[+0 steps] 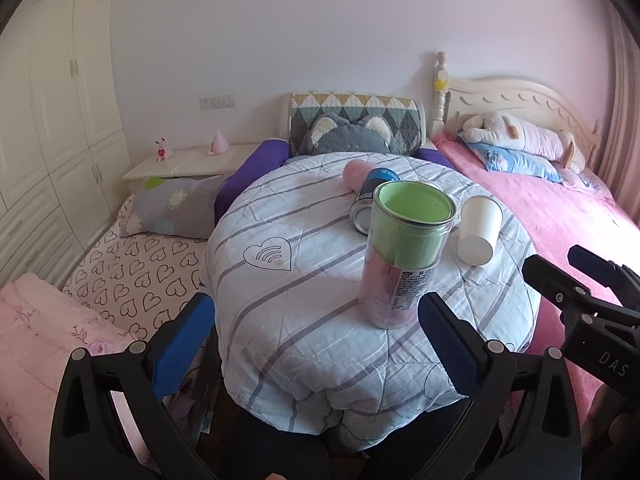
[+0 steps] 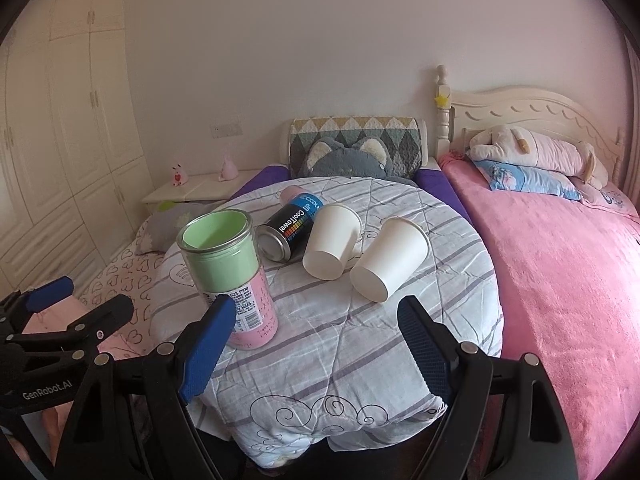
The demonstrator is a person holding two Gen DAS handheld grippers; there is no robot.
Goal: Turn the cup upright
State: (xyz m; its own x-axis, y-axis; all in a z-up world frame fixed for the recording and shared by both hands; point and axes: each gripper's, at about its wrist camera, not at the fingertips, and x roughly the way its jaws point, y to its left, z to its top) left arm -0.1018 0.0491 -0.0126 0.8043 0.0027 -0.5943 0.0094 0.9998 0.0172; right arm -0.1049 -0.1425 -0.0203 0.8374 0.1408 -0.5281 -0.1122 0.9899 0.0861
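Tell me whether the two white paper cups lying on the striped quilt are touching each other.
Cannot tell. In the right wrist view the nearer white paper cup overlaps the farther white paper cup near their rims, so no contact or gap shows; the left wrist view hides the farther one.

Pale wall (image 1: 320,32), cream wardrobe (image 1: 60,120) at left, pink bed (image 2: 560,280) – carved headboard (image 2: 540,112), white nightstand (image 1: 192,162)

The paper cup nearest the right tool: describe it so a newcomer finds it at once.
On the round table with the striped quilt, two white paper cups lie on their sides, right of the black can. The right-hand cup lies apart, nearest the pink bed.
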